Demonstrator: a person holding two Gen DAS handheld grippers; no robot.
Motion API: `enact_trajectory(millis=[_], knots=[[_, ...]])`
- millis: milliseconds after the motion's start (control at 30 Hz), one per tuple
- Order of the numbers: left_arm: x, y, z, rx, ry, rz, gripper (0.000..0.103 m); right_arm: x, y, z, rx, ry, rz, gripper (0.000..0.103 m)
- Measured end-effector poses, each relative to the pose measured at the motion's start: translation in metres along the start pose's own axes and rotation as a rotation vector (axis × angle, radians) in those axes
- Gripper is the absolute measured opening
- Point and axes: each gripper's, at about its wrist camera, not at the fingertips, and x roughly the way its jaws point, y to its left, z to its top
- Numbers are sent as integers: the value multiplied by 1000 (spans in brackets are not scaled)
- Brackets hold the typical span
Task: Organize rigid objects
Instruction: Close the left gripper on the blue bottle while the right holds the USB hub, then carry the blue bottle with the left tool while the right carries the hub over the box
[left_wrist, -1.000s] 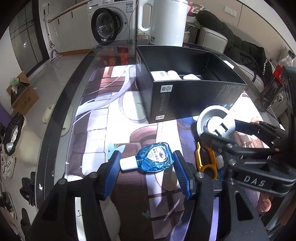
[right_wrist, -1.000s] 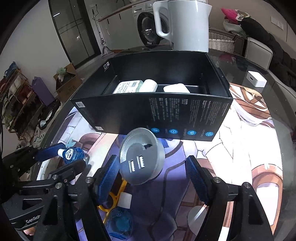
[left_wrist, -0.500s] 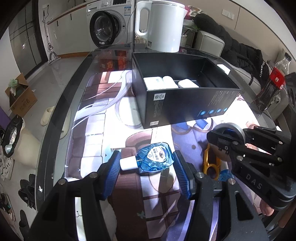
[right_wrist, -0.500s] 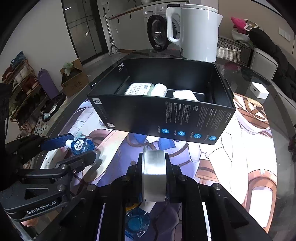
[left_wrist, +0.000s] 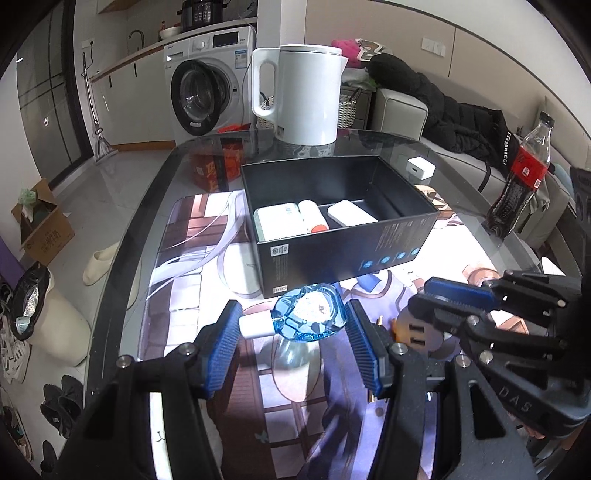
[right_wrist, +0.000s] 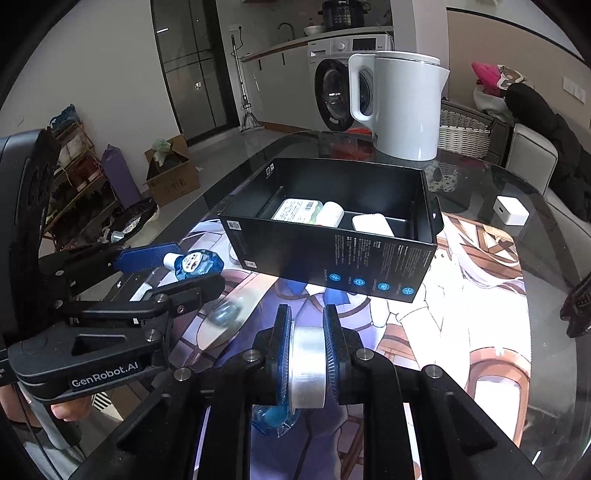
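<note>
Both pairs of tongs are loaded and raised off the tabletop (left_wrist: 122, 258), so the step in hand looks like the carry toward the black box (left_wrist: 343, 236). The left tongs (left_wrist: 291, 332) pinch a small blue bottle (left_wrist: 310, 317) end to end, its white cap pressed against the left pad and its base against the right; seen from the left wrist it hangs just short of the box's near wall, at 12 o'clock from the tongs. The right tongs (right_wrist: 306, 350) are pressed onto a round silver charger (right_wrist: 306, 369), held on edge between the pads, with the box again ahead at 12 o'clock.

The box already holds a white packet (left_wrist: 277, 221), a small white roll (left_wrist: 312, 219) and a flat white case (left_wrist: 349, 214), all in its near half; the far half looks free. Next, each load likely needs lifting over the near wall, then lowering into a free spot before the tongs spread. Going in one at a time would keep the two tools from bumping, since they sit close together
</note>
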Motion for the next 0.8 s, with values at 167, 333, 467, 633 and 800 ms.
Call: enact_trajectory(millis=[167,333,467,633,800], knots=[[6,-4,-4,8,23,1,56,2,-1,-8,-4,12,-17,17],[9,-8,-10,21,45,-6,56,2,-9,-20,57,91,19,20],[6,-9,-11,22,46,-14,56,-5,-7,-28,72,118,20,20],[-8,-12,-7,22,-8,-14,56,-25,4,-25,19,22,-16,17],[-36,-14,-2,30,-147,17,56,-66,16,-16,-47,-194,-74,17]])
